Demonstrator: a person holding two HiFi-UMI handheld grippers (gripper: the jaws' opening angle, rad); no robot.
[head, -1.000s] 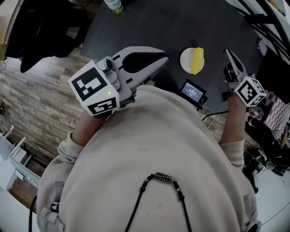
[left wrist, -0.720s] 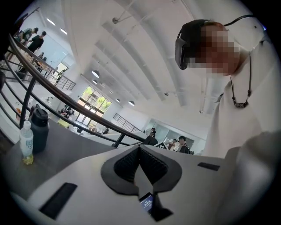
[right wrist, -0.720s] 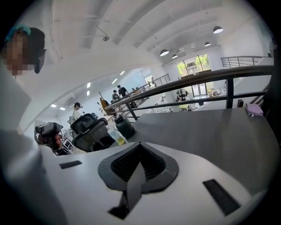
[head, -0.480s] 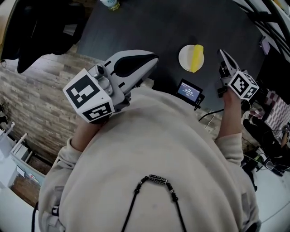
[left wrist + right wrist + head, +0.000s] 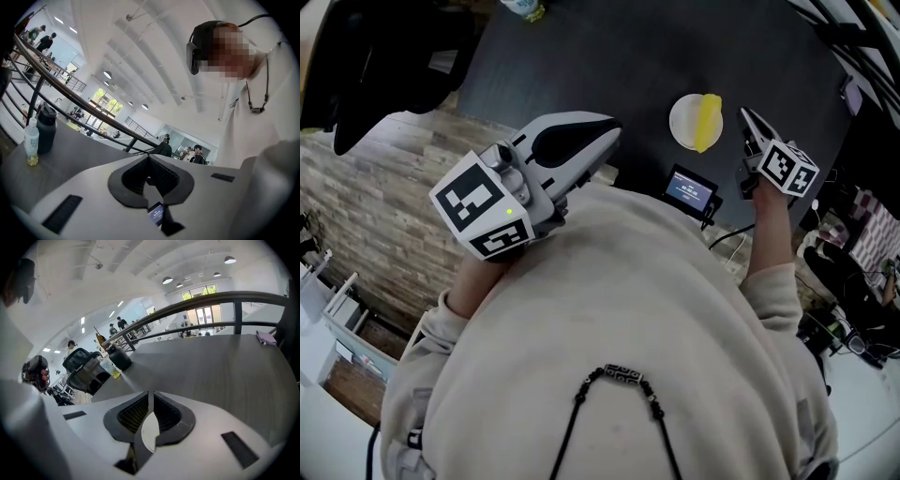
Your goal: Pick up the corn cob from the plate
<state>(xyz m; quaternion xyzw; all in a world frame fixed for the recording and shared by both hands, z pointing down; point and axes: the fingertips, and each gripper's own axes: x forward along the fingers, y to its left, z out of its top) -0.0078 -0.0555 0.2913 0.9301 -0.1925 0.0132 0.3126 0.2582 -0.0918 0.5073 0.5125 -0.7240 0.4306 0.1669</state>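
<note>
A yellow corn cob (image 5: 709,122) lies across the right side of a small white plate (image 5: 683,122) on the dark table (image 5: 609,56). My right gripper (image 5: 744,114) hangs just right of the plate and points down at the table. Its jaws are nearly together and just opening, with nothing between them. In the right gripper view a sliver of the plate (image 5: 149,436) shows through the slit behind the tips. My left gripper (image 5: 611,124) is held up near the chest, left of the plate, shut and empty.
A small device with a lit screen (image 5: 692,190) stands at the table's near edge, below the plate. A clear bottle (image 5: 107,367) and a dark flask (image 5: 121,359) stand at the far end of the table. A railing runs behind the table.
My right gripper has come down and moved left toward the plate's right edge. The left gripper has hardly moved.
</note>
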